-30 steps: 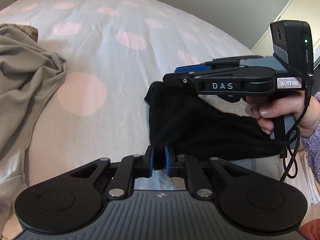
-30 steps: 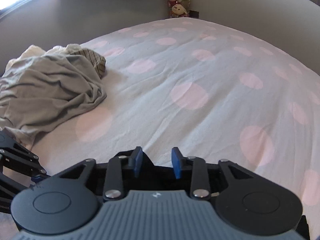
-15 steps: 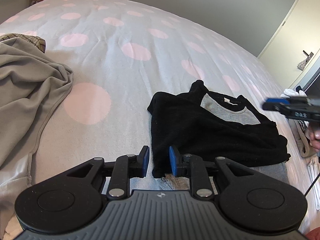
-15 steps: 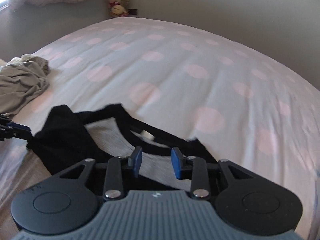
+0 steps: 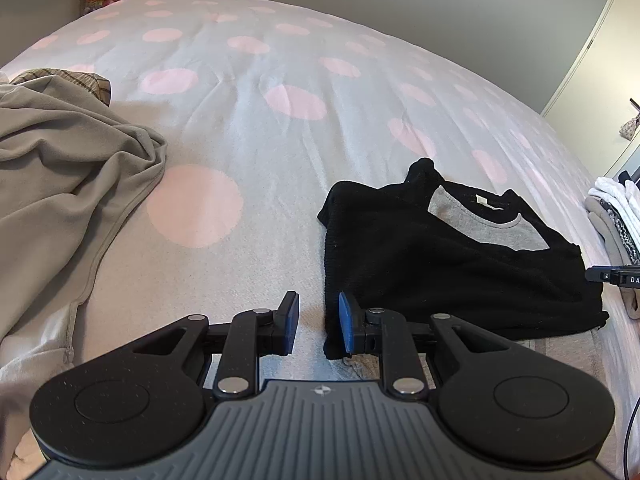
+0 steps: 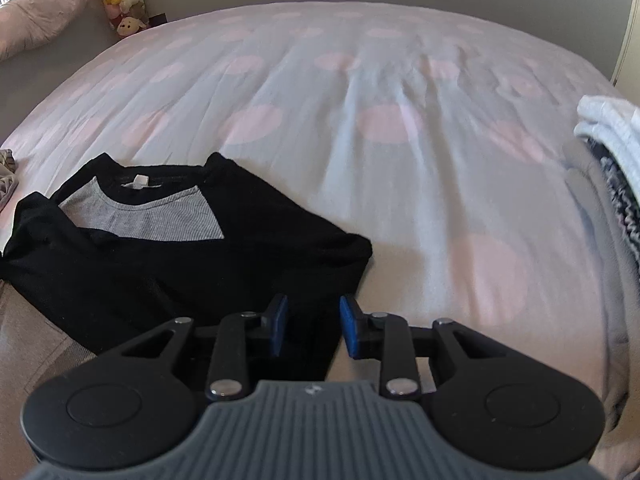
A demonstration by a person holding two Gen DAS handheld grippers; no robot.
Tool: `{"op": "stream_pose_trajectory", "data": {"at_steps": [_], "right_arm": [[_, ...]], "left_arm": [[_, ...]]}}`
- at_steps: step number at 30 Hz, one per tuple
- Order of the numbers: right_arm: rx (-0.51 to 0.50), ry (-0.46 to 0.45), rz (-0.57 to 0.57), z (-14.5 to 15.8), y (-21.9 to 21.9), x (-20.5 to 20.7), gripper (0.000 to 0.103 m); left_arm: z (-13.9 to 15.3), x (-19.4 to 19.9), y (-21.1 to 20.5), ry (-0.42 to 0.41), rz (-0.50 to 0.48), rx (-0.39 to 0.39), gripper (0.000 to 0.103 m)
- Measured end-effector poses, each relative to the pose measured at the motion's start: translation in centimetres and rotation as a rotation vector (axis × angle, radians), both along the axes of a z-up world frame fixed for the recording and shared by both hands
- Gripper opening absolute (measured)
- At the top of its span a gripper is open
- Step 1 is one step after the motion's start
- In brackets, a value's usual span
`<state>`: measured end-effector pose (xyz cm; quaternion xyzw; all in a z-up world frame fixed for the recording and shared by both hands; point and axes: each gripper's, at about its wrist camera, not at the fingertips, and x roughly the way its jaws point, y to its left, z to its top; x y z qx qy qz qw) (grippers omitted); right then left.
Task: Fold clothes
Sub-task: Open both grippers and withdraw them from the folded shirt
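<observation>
Noting left gripper [image 5: 318,300] with jaws apart, having just been opening; nothing pinched. Seeing the near left corner of the black-and-grey sweater [image 5: 440,272] lying low between the blue pads, close against the right-hand pad [image 5: 346,320], no squeeze showing.

Noting right gripper [image 6: 314,302] with jaws having just been closing, yet showing a clear gap between the pads. Seeing black fabric of the sweater [image 6: 160,272] running under and between them, its right edge passing through the gap; pads not visibly pressing on it. Catching the tip of this same gripper at the right edge of the left wrist view, level with the sweater's right side.

Finding the sweater lying flat on the polka-dot bedspread [image 5: 280,160], neck away from the cameras, white label showing inside the collar, grey chest panel exposed, black sleeves folded in across the body. Spotting a strip of pale grey cloth under its near edge; unable to tell what.

Logging a crumpled grey garment [image 5: 60,168] well apart to the left, a plaid piece [image 5: 72,78] peeking out behind it. Logging a stack of folded clothes [image 6: 612,140] at the bed's right edge, near the sweater. Seeing plush toys [image 6: 120,0] in the far left corner.
</observation>
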<state>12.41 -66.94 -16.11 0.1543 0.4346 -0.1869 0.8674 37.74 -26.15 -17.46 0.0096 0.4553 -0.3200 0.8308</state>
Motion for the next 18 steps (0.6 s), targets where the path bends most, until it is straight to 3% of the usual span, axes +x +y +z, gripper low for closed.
{"op": "stream_pose_trajectory", "data": {"at_steps": [1, 5, 10, 17, 18], "right_arm": [[0.013, -0.003, 0.006, -0.1, 0.2, -0.1, 0.004], [-0.049, -0.034, 0.039, 0.8, 1.3, -0.6, 0.003], [-0.152, -0.103, -0.087, 1.7, -0.3, -1.4, 0.003], [-0.088, -0.073, -0.114, -0.2, -1.7, -0.3, 0.005], [-0.084, -0.081, -0.126, -0.3, -1.7, -0.5, 0.013]], "left_arm": [[-0.1, 0.0, 0.0, -0.001, -0.002, 0.001, 0.019], [-0.3, 0.1, 0.0, 0.007, -0.007, -0.015, 0.019], [-0.9, -0.3, -0.5, 0.001, -0.021, 0.020, 0.019], [-0.8, 0.0, -0.2, 0.008, 0.003, -0.009, 0.019], [-0.6, 0.1, -0.1, 0.002, 0.011, -0.020, 0.019]]}}
